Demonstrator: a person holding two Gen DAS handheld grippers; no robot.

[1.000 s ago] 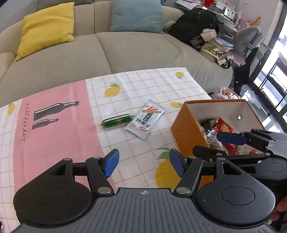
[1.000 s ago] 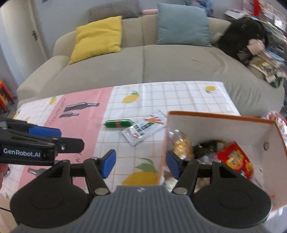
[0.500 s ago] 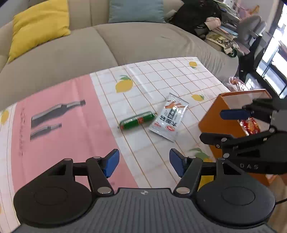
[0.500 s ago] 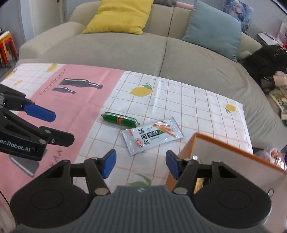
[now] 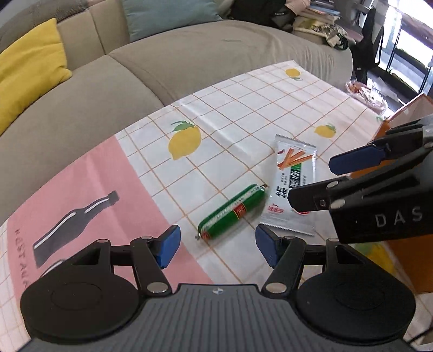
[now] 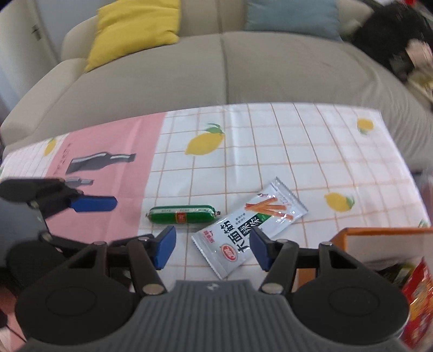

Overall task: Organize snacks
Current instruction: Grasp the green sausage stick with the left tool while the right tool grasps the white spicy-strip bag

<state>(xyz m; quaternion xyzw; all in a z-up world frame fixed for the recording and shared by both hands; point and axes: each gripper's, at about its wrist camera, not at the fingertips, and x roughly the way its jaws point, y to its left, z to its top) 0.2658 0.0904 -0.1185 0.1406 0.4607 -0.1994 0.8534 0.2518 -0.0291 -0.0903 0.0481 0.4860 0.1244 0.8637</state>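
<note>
A green sausage stick (image 5: pixel 232 211) (image 6: pixel 181 214) lies on the tablecloth beside a white snack packet (image 5: pixel 293 186) (image 6: pixel 250 226) with orange sticks printed on it. My left gripper (image 5: pixel 216 249) hovers open just short of the sausage, nothing between its blue pads. My right gripper (image 6: pixel 211 247) is open too, its jaws over the near end of the white packet without touching it. In the left wrist view the right gripper (image 5: pixel 324 178) reaches in from the right above the packet. The orange box (image 6: pixel 379 238) with snacks inside stands at the right.
The table wears a checked cloth (image 5: pixel 243 108) with lemons and a pink panel (image 5: pixel 81 195). Behind it runs a grey sofa (image 6: pixel 243 67) with a yellow cushion (image 6: pixel 135 27) and a blue one (image 6: pixel 292 13). Bags and clutter lie on the floor at far right (image 5: pixel 365 92).
Both grippers moved away from the orange box, leftward and down toward the sausage and the white packet, which now lie much closer. Neither gripper took hold of anything.
</note>
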